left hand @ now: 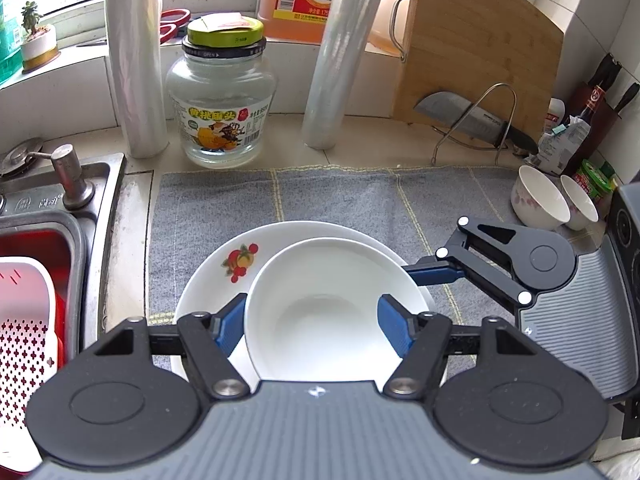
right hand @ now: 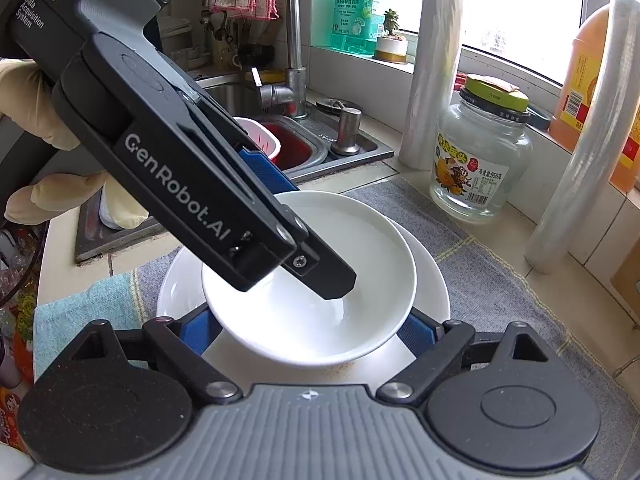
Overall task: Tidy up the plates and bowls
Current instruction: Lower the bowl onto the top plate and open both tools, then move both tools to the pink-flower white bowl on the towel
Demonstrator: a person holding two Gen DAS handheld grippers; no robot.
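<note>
Kitchen counter beside the sink (left hand: 100,208) is covered w/ a grey dish mat (left hand: 340,196), and a fruit-print plate (left hand: 216,276) lies on it. A deep white bowl (left hand: 332,304) is on or just over that plate, offset toward the right; whether it is lifted clear can't be told.

The right gripper (right hand: 306,330) is set wide, w/ a blue pad at each side of the bowl under the rim, apparently pressed on it. The left gripper (left hand: 312,330) is drawn in narrow: one pad is outside the bowl's left rim, the other inside the bowl. A pinch on the wall isn't shown.

Step in hand, judged: the bowl is being taken off the plate, prob. to join the two small bowls (left hand: 538,200) at the mat's far right corner. For a clean move, the bowl should be kept level and raised straight before any sideways travel, so the plate isn't dragged. The grip should be held evenly, since glazed china slips.
</note>
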